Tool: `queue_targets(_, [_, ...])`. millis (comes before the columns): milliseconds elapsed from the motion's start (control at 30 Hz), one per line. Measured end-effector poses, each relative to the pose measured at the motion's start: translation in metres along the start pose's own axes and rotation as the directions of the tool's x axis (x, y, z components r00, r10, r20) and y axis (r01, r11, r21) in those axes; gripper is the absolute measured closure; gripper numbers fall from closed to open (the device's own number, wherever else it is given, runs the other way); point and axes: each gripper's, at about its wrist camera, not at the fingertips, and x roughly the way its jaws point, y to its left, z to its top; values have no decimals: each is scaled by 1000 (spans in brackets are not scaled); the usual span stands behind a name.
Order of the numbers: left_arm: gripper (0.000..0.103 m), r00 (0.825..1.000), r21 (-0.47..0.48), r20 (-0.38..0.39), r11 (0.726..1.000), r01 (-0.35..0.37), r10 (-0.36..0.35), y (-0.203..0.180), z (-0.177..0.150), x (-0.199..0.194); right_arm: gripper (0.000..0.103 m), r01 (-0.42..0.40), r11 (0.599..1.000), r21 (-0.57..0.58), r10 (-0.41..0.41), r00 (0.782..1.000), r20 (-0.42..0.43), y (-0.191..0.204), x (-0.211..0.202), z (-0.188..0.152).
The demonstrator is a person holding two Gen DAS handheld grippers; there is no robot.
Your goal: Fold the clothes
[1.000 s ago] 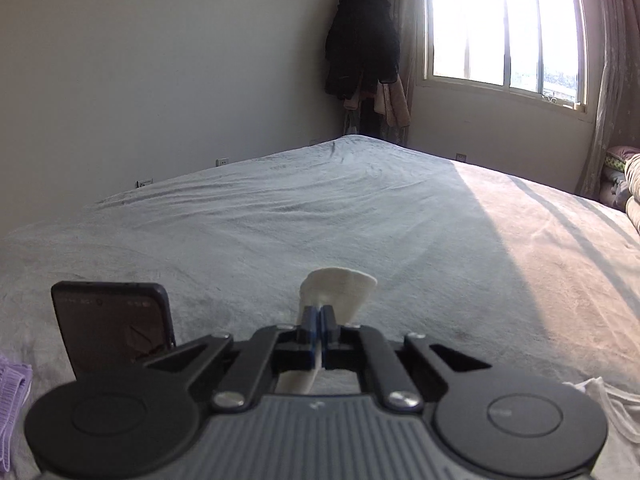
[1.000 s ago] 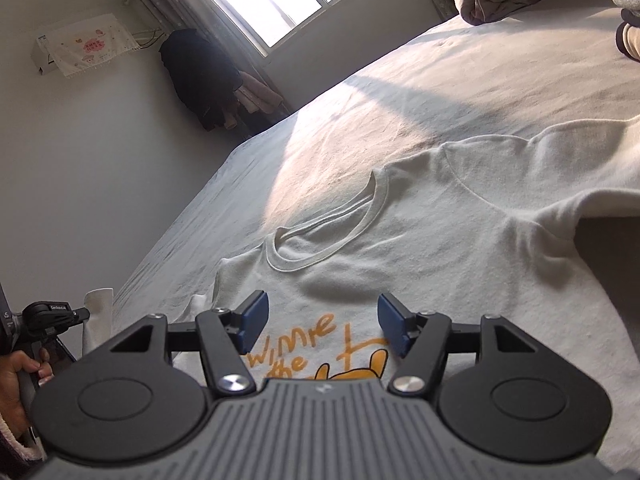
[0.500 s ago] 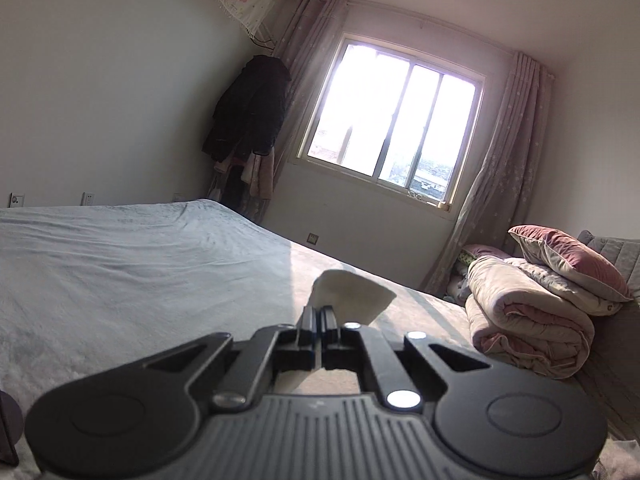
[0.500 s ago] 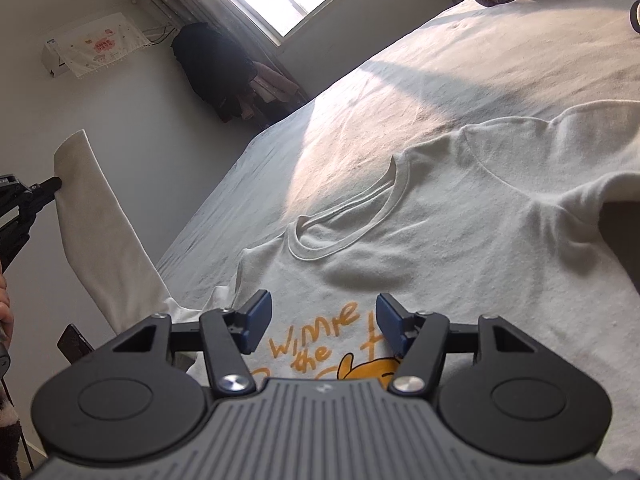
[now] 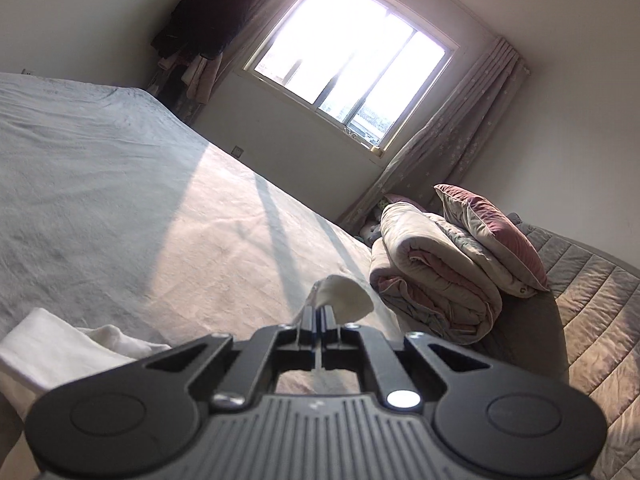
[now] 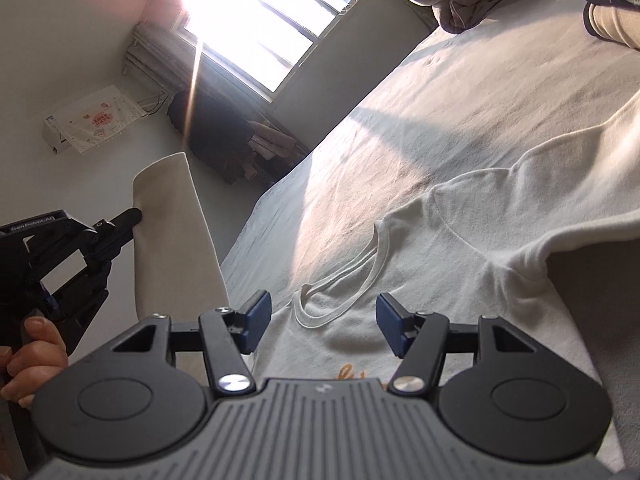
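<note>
The sleeve (image 6: pixel 172 236), clamped in the left gripper (image 6: pixel 134 216), is now lifted off the bed (image 6: pixel 460 92) and is raised at the frame's left, where earlier it was low.

A wide bed (image 5: pixel 120 200) under a pale grey cover fills the room, half of it sunlit. A cream sweatshirt (image 6: pixel 460 248) lies spread flat on it, neckline up. At the far end rest a rolled quilt (image 5: pixel 432 280) and a mauve pillow (image 5: pixel 492 224) leaning on it.
</note>
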Motion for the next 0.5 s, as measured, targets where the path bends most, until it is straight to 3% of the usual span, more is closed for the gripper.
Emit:
queue_targets(200, [102, 991, -121, -134, 993, -2, -14, 15, -41, 28, 40, -80, 986, 143, 76, 996, 37, -21, -8, 12])
queue_targets(333, [101, 971, -200, -233, 980, 10, -58, 28, -65, 44, 38, -87, 982, 166, 80, 996, 45, -25, -11, 14])
queue_targets(500, [99, 893, -233, -423, 971, 58, -154, 43, -83, 59, 32, -82, 979, 188, 78, 997, 30, -29, -9, 13])
